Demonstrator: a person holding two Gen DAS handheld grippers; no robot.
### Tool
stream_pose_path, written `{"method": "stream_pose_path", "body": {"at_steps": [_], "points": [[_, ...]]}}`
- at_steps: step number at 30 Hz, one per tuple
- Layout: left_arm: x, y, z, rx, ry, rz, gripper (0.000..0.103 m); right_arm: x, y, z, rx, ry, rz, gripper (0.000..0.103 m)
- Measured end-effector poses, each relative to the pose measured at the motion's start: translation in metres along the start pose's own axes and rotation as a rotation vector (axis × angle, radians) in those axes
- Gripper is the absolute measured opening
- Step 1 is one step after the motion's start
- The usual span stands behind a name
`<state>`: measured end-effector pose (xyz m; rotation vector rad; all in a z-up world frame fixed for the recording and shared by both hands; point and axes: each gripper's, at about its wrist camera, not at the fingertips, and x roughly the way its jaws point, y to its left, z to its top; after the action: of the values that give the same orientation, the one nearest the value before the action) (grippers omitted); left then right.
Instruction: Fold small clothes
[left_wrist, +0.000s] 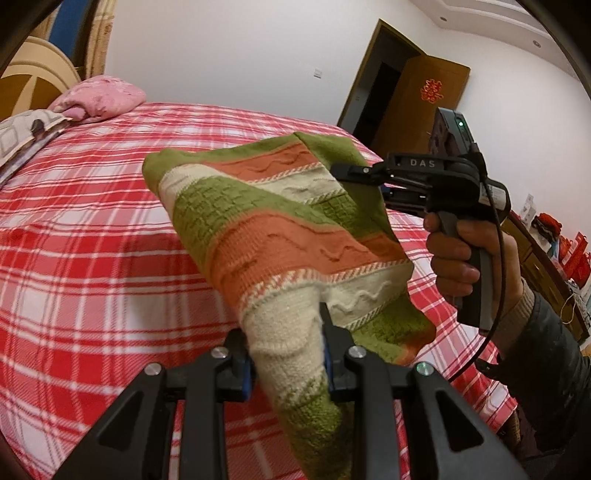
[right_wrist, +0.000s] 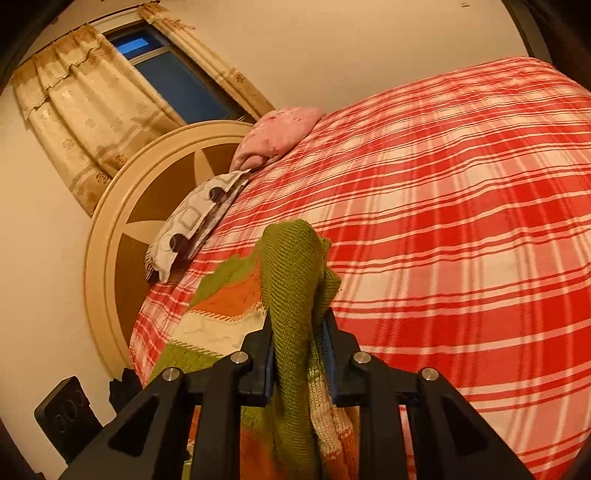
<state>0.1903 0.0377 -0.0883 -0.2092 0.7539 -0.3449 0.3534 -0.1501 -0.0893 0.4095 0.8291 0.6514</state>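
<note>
Left wrist view, my left gripper (left_wrist: 286, 354): its blue pads were pinched on a cream part of the knitted garment (left_wrist: 280, 229), which bunched up and out between the fingers.
Left wrist view, garment: it hung in the air ahead of the left gripper, stretched toward the right gripper, well above the checked bedspread (left_wrist: 92, 221) and apparently not touching it. I judged the two grips were set apart to keep the green, orange and cream stripes taut and flat for a fold.
Left wrist view, right gripper (left_wrist: 341, 171): it came in from ahead and to the right of my left one, with its tip meeting the far green edge of the garment. From here I could not tell how its jaws stood.
Left wrist view, right hand (left_wrist: 476, 258): it was wrapped around the grey handle, cable trailing below.
Left wrist view, surroundings: a pink pillow (left_wrist: 99, 98) lay far ahead and left; a brown door (left_wrist: 417, 103) stood beyond the right gripper.
Right wrist view, my right gripper (right_wrist: 299, 343): its pads were pressed onto a thick green roll of the garment, which rose just past the fingertips and draped down to the left.
Right wrist view, bed: the bedspread spread ahead and right, below the gripper; a patterned pillow (right_wrist: 192, 225) and the round headboard (right_wrist: 122, 206) lay ahead to the left.
My judgement: the garment was lifted for laying out or folding over; no finished fold showed.
</note>
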Motion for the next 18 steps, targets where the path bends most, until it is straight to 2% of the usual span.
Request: {"method": "stream_pose_path", "body": {"at_steps": [9,18], "points": [[-0.036,0.014,-0.019,-0.014,-0.027,0.052,0.028,0.025,0.039,-0.006,-0.044,0.038,0.046,0.021],[-0.049,0.038,-0.028,-0.049,-0.042,0.079,0.028,0.053,0.065,-0.009,-0.069,0.073,0.068,0.021]]}}
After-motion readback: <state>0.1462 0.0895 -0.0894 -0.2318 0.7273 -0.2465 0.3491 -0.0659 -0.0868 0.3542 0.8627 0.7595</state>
